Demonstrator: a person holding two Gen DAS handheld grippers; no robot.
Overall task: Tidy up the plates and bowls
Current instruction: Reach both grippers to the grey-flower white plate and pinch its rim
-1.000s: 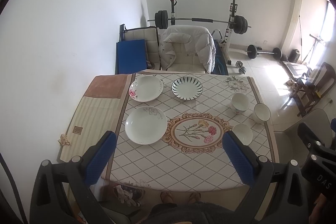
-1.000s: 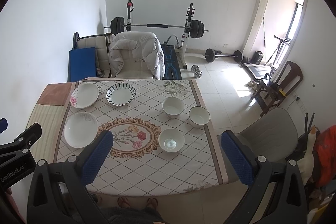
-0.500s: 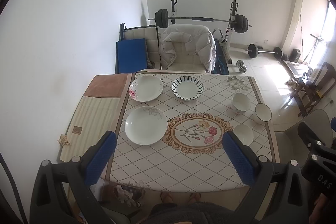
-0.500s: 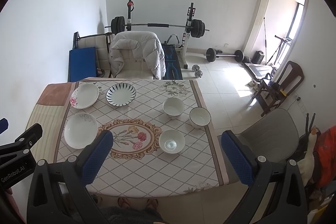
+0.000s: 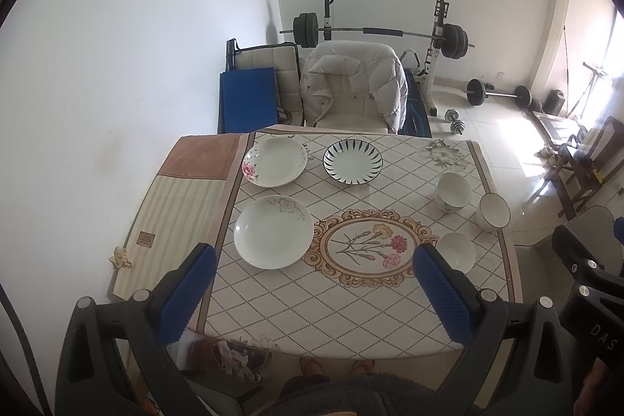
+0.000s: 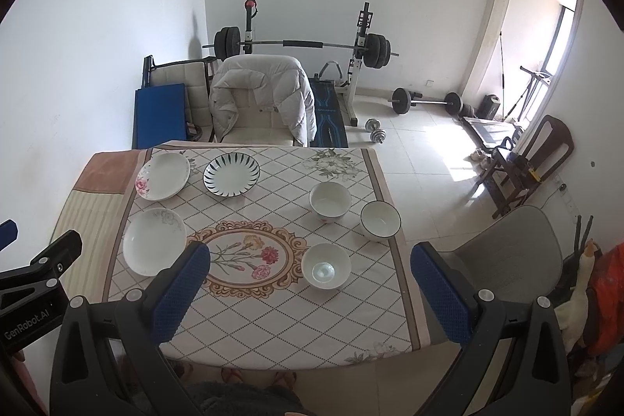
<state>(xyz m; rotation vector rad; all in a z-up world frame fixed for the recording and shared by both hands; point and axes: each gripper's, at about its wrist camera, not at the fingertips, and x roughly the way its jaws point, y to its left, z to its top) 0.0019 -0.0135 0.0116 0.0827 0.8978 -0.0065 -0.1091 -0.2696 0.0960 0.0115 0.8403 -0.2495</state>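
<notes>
Two hand-held grippers hang high above a worktop (image 5: 351, 314) covered by a diamond-patterned cloth with a carnation medallion at its centre. The left hand-held gripper (image 5: 314, 293) has its blue-padded fingers (image 5: 187, 293) spread wide apart with nothing between them; the right hand-held gripper (image 6: 310, 293) is likewise spread wide and empty, both well above the crockery.

Three plates lie on the left half of the cloth. A white plate with a grey flower (image 5: 273, 231) sits nearest the camera, just left of the medallion. Behind it, near the far left corner, rests a white plate with a pink rose (image 5: 275, 161), and just beside that, to its right, a plate with dark radiating stripes (image 5: 353, 161). None of the plates touch.

Three bowls stand upright on the right half, apart from one another: a plain white bowl (image 6: 326, 265) nearest, at the medallion's right edge; a taller white bowl (image 6: 330, 201) behind it; and a dark-rimmed bowl (image 6: 380, 220) close to the right edge of the worktop.

Beyond the far end, a chair draped with a white puffer jacket (image 6: 263, 100) faces the worktop, with a loaded barbell rack (image 6: 300, 43) against the back wall and a grey chair (image 6: 507, 252) to the right.
</notes>
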